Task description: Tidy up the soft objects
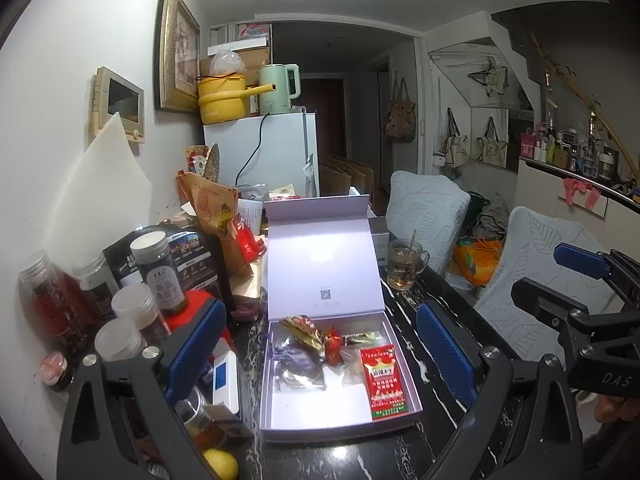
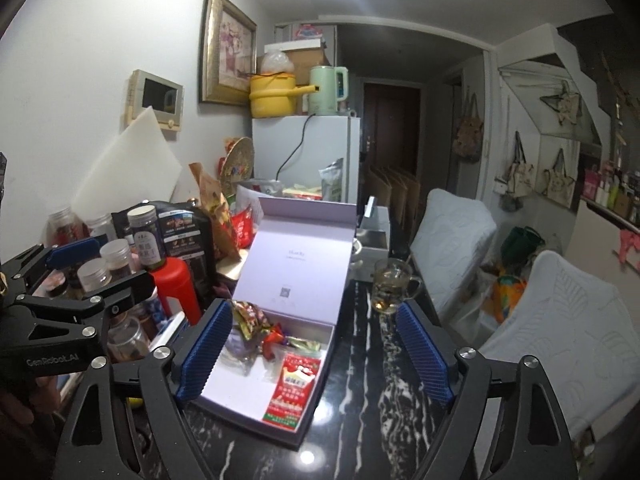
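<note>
- The soft packets sit in the open lavender box [image 1: 404, 380] on the dark marbled tabletop [image 1: 404, 300]: a red sachet [image 1: 383, 380] at its right side, crinkly wrapped snacks [image 1: 304, 330] and a limp purple pouch [image 1: 294, 360] toward the back left.
- To lift one well, I'd judge it best to come down on the sachet's free edge and pinch lightly, so the foil isn't crushed.
- The left tongs [image 1: 320, 354] hover spread wide over the box, holding nothing.
- The right tongs [image 2: 316, 354] hang level just beside them, equally spread and empty, framing the box's right half.
</note>
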### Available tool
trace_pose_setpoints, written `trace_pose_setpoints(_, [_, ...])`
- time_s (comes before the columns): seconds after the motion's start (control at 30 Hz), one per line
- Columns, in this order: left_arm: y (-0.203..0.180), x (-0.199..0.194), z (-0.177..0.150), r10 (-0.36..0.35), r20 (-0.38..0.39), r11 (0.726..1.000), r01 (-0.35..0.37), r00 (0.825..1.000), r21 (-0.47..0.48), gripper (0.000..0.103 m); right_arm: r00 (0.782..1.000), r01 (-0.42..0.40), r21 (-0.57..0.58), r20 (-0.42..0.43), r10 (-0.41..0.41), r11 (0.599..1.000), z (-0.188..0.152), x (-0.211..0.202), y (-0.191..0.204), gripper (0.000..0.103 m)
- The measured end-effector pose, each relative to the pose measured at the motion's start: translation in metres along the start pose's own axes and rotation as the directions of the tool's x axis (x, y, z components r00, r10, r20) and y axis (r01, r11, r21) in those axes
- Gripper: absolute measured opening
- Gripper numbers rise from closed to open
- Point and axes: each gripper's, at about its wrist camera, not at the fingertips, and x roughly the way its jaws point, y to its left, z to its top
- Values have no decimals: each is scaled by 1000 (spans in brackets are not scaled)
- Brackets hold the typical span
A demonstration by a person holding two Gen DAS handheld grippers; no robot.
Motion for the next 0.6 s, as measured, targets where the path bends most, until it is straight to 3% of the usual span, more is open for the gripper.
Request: trace_pose_setpoints(0.6, [-14,-16,-57,-36,-52,999,35,998,-19,98,999,50,42,-13,-49,998,-59,-35,7,88])
